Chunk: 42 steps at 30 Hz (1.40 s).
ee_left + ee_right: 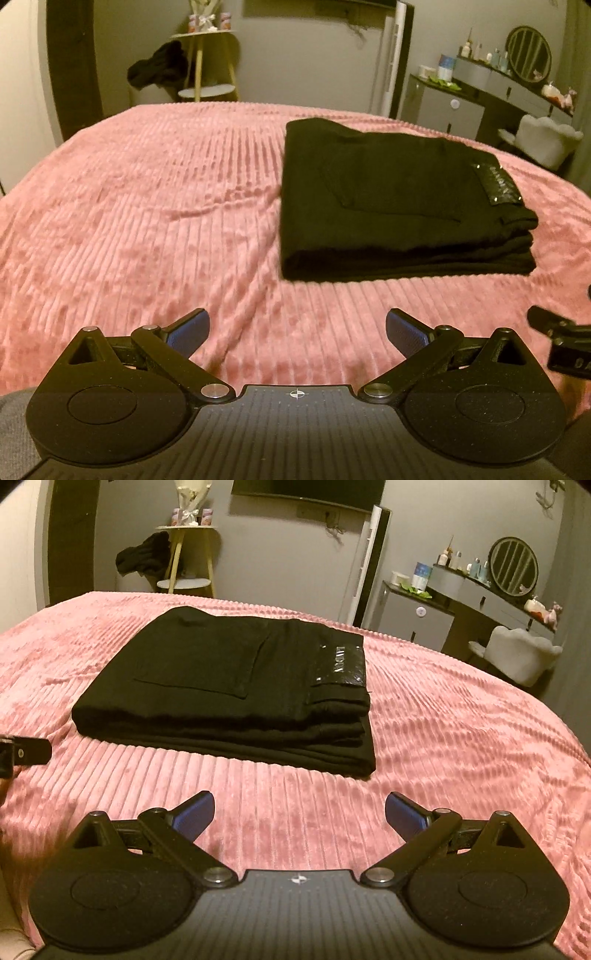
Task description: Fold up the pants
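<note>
While both claws hang spread and empty, the left gripper [297, 330] and right gripper [299, 812] sit on the near side of the pants [236, 686], apart from them. The pants lie folded in a neat stack on the bedspread [147, 221], patch [340, 664] on top. The job looks finished; best withdraw without brushing the stack. Its far edge and underside are hidden; the patch lettering is unclear.
</note>
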### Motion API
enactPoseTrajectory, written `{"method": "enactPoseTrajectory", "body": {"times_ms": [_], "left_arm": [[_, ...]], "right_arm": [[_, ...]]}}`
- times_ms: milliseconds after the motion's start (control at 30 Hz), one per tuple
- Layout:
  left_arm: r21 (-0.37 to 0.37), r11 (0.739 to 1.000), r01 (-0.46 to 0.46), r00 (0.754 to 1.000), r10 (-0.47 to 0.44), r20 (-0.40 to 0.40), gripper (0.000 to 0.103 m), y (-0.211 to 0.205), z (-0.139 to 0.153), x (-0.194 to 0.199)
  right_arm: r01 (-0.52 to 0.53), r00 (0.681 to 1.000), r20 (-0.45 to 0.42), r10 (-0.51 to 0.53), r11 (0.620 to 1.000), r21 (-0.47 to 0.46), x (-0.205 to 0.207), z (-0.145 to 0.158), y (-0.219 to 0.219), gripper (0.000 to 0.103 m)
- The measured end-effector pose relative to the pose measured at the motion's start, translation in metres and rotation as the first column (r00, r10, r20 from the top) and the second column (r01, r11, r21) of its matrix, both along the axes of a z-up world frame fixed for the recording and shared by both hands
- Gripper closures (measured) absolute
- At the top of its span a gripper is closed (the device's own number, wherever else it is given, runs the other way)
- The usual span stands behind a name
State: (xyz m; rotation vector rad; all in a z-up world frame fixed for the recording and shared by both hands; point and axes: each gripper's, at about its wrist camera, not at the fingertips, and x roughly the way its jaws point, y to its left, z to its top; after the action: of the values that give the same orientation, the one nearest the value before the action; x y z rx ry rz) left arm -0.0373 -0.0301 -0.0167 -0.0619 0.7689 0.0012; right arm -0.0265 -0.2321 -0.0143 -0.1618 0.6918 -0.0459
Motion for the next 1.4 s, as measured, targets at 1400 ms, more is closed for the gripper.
{"method": "enactPoseTrajectory", "body": {"times_ms": [1400], "left_arm": [[0.031, 0.998, 0.058, 0.998, -0.057, -0.036, 0.000, -0.013, -0.011, 0.005]], "right_arm": [[0.014, 0.999, 0.042, -0.016, 0.998, 0.053, -0.003, 0.002, -0.001, 0.004]]}}
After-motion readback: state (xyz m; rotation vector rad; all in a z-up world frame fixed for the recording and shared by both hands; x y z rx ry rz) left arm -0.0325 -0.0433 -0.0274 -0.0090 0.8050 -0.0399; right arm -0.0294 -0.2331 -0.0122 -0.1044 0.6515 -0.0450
